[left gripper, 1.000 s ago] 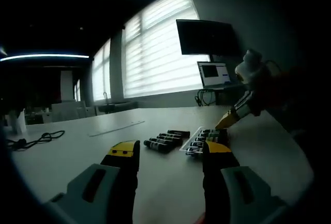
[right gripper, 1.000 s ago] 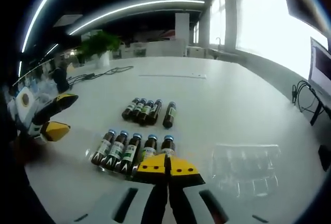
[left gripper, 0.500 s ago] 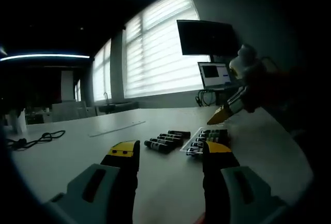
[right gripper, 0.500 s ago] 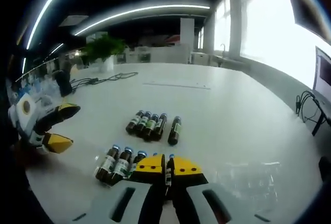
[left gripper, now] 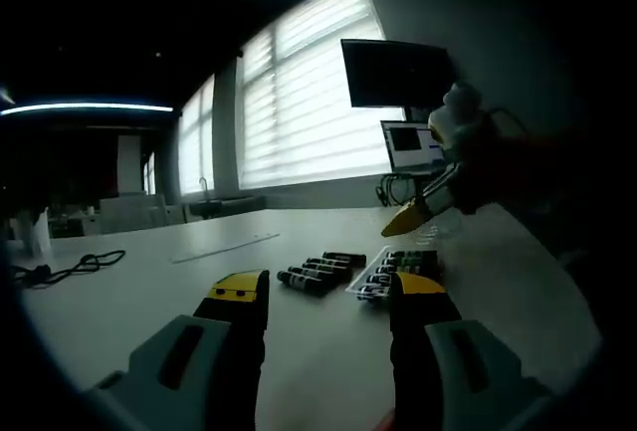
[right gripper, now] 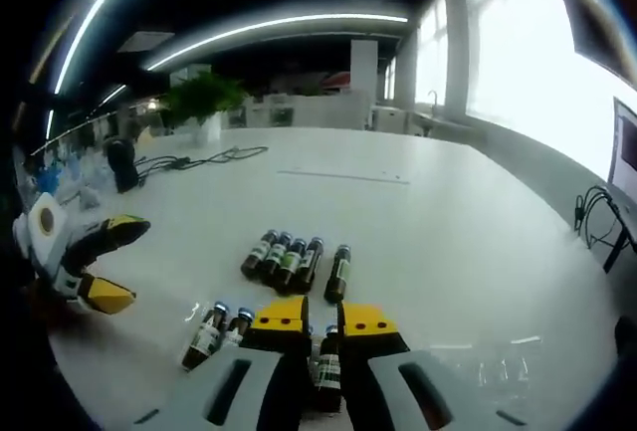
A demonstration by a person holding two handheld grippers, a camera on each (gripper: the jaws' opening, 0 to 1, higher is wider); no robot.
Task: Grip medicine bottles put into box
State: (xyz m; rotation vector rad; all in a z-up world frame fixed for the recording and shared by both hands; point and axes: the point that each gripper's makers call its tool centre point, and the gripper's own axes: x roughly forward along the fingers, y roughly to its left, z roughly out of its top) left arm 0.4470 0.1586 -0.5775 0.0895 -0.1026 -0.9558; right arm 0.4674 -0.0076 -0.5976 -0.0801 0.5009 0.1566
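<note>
White table (right gripper: 448, 212) at frame centre: right gripper (right gripper: 323, 318) clamps a medicine bottle (right gripper: 326, 371) (low centre); left gripper (left gripper: 323, 292) gapes empty. A loose pinch could drop it short of the clear box (right gripper: 498, 371).

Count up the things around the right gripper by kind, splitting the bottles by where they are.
Bottles in the far group: 5
Bottles in the near row, left of the jaws: 2, with more possibly hidden behind the jaws
Bottle held in the right gripper: 1
Clear tray: 1
Total: 9
</note>
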